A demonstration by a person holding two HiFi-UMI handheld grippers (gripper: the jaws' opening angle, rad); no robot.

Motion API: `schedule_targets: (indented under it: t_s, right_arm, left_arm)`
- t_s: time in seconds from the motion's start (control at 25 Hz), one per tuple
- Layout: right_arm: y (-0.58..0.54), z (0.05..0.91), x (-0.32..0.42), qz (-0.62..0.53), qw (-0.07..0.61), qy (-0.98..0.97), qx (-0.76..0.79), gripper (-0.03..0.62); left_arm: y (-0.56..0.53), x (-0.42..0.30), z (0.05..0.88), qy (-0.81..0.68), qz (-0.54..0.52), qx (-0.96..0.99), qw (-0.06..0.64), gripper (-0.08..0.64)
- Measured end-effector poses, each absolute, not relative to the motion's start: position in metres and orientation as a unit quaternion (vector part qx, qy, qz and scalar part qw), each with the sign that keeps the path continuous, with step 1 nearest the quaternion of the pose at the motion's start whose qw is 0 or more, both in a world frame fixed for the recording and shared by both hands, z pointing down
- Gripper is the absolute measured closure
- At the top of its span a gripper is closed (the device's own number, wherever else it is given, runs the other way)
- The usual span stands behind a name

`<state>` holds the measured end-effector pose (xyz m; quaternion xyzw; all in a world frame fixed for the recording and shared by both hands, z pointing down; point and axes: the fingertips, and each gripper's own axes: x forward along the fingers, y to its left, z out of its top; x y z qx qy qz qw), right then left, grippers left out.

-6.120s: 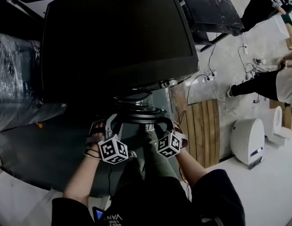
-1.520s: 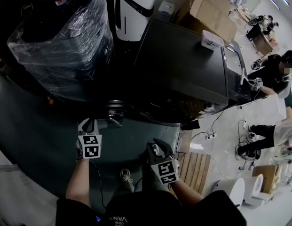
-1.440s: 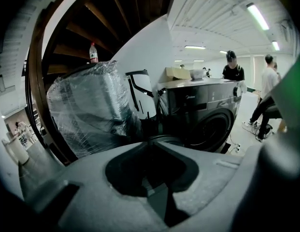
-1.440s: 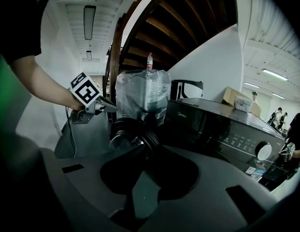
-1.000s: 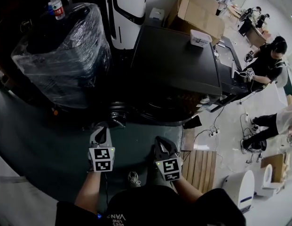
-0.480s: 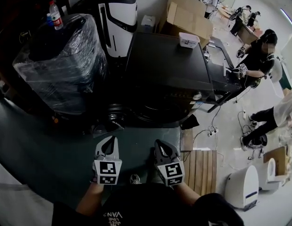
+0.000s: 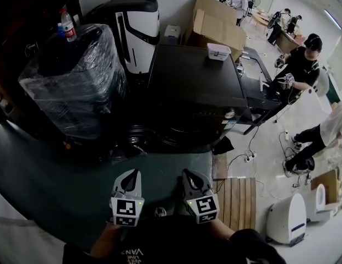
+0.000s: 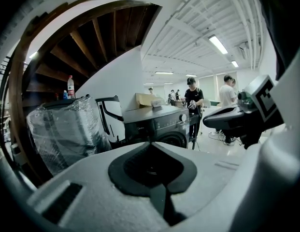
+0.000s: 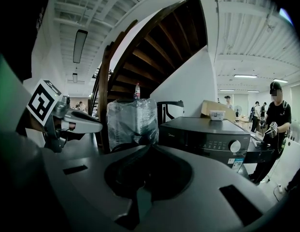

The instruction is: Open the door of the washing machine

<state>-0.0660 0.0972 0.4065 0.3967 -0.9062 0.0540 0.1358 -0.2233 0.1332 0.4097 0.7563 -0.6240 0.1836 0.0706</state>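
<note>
The room is a workshop with a dark green floor [image 7: 60, 186]. A film-wrapped unit [image 7: 71, 76] stands at upper left and cardboard boxes [image 7: 217, 23] at the top. The washing machine [image 7: 193, 87] stands at frame centre. It is black and box-shaped, and its top runs toward the upper edge. Its control panel, with a silver knob [image 7: 230, 114], faces the lower edge. Whether its door is open cannot be determined. The left gripper [image 7: 132, 175] and right gripper [image 7: 188, 175] sit at lower centre, clear of the machine, jaws closed together and empty.
</note>
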Motion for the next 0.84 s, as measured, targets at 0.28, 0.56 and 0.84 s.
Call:
schedule_targets:
  t_s: [0.28, 0.56, 0.84]
  right_arm:
    - [0.103, 0.401, -0.071, 0.042, 0.138, -0.908, 0.394, 0.589]
    - [0.103, 0.401, -0.073, 0.029, 0.136, -0.907, 0.396, 0.589]
    - [0.106, 0.399, -0.082, 0.042, 0.141, -0.906, 0.397, 0.590]
  left_arm:
    - [0.140, -0.228, 0.410, -0.630, 0.174, 0.754, 0.059, 0.541]
    - [0.145, -0.233, 0.414, -0.638, 0.166, 0.748, 0.071, 0.541]
    - [0.149, -0.238, 0.411, -0.641, 0.169, 0.743, 0.086, 0.541]
